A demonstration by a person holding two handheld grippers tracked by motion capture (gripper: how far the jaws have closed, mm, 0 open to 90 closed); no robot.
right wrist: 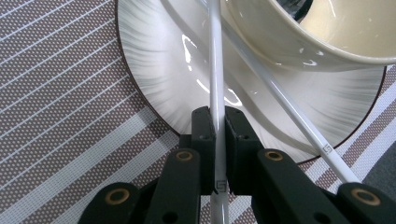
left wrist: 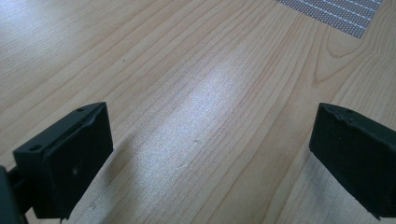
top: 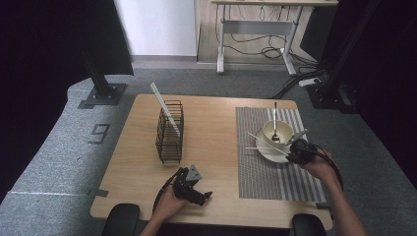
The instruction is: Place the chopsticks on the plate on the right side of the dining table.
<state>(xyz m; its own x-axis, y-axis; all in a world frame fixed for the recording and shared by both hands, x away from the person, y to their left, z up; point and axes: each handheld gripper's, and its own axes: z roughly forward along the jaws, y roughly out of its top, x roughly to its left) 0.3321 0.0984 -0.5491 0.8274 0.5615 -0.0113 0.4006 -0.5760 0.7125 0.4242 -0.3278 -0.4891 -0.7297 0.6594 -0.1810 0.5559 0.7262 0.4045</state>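
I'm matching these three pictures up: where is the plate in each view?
High view: plate right of centre, on the striped mat, under the bowl.
Left gripper view: not in it.
Right gripper view: plate across the top half.
Shared landmark: the mat, whose corner appears top right in the left gripper view.

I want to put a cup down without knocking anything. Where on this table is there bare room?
Bare wood lies between the wire rack and the striped placemat, and left of the rack to the table edge. The left gripper holds the near middle. It is crowded on the mat's far half: plate, bowl, spoon, chopsticks, right gripper.
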